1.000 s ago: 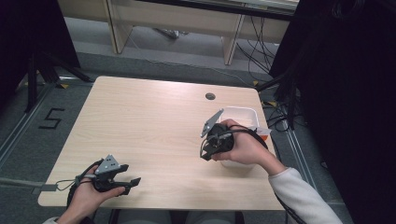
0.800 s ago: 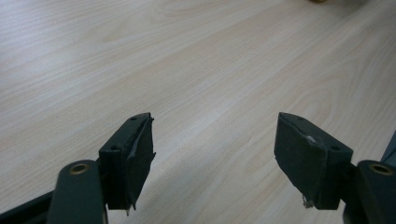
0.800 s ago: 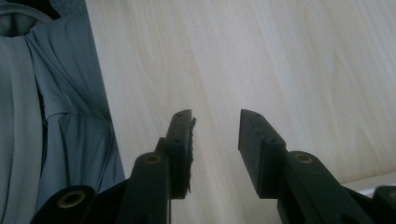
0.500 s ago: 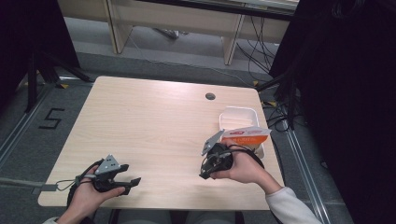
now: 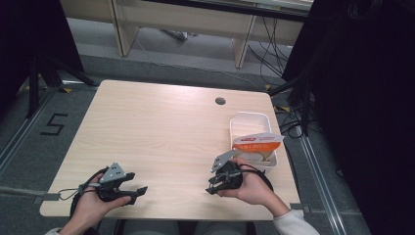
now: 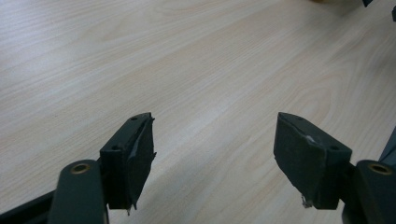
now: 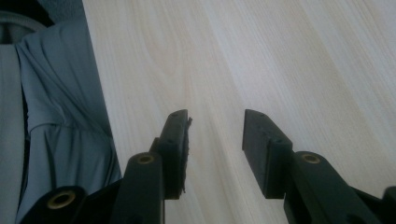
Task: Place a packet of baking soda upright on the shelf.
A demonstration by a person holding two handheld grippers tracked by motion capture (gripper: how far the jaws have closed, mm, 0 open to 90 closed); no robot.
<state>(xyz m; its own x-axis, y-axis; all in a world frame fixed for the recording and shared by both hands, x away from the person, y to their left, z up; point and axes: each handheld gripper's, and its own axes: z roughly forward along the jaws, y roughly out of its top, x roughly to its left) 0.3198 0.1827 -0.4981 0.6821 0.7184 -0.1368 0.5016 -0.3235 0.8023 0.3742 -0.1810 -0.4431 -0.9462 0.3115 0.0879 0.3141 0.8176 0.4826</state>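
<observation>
High view: right gripper near table front edge, jaws just opening, nothing between. Orange packet in white tray at right edge. Left gripper at front-left corner, jaws wide, empty.

Wooden table, white tray near right edge

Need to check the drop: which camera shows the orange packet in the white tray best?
The high view: the orange packet lies across the white tray, apart from the right gripper. Both gripper views look along open jaws at bare tabletop.
</observation>
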